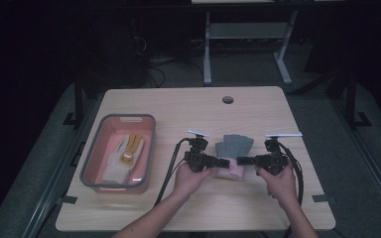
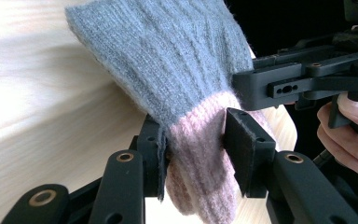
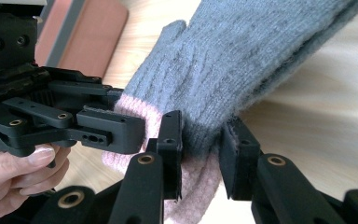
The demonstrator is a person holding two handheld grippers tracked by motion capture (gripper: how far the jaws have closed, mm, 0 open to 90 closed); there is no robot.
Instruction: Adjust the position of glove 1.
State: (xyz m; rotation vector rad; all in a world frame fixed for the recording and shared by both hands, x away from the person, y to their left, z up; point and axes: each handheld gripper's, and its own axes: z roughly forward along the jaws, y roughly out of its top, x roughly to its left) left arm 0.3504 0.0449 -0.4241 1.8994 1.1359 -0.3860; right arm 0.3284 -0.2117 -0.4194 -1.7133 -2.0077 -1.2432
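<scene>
- Grey knit glove with pink cuff is sitting mid-table, fingers fanning toward 12 o'clock, cuff toward 6 o'clock, between the two grippers.
- Left gripper is coming in from 9 o'clock; its jaws are pinching narrow on the cuff where grey meets pink.
- Right gripper is coming in from 3 o'clock; its jaws are clamping the same cuff band, just beside the other gripper.
- Grey-rimmed pink bin at 9 o'clock is holding a white-and-yellow glove.
- Risk: both grips are biting only the cuff edge, so soft knit could be slipping out of either one.
- Risk: pulling apart unevenly could be stretching the cuff, or the two sets of jaws could be knocking together.
</scene>
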